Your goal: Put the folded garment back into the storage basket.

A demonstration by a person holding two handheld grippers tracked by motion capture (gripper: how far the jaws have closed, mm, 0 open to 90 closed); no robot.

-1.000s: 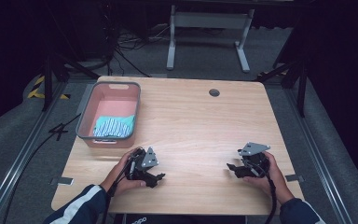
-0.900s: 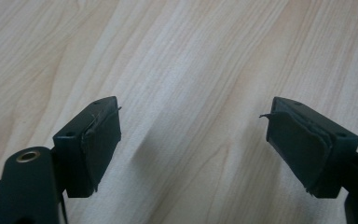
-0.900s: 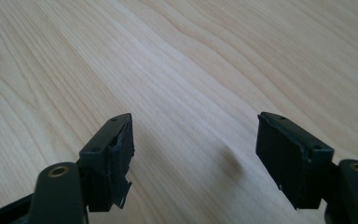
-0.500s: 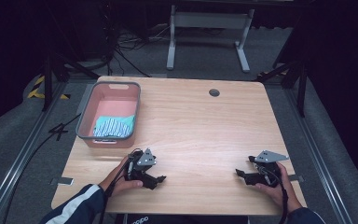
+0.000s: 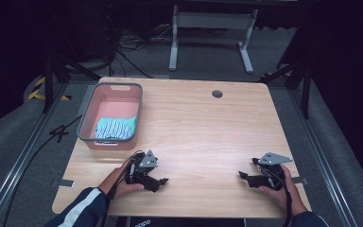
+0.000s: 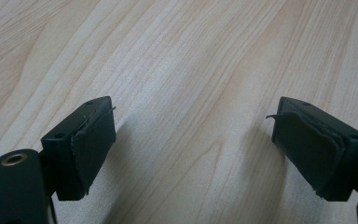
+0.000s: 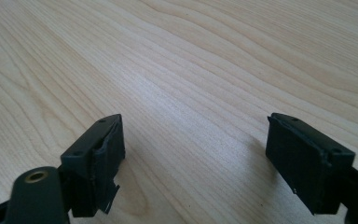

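Both grippers rest on the table (image 5: 208,127), empty. The left gripper (image 5: 159,181) has its jaws spread, just been opening, nothing between them. The right gripper (image 5: 244,177) is the same. The striped cloth (image 5: 116,127) lies in the pink bin (image 5: 86,113), up-left of the left gripper, which is clearly nearer; the right gripper is well apart from the bin.

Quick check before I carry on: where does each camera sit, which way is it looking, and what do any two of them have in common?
High view: above the person's side, looking forward and down on the table, pink bin, both hands, left tongs, right tongs.
Left gripper view: rides the left tongs, looking along open jaws at bare wood.
Right gripper view: rides the right tongs, open jaws over bare wood.
Shared: the wooden tabletop.
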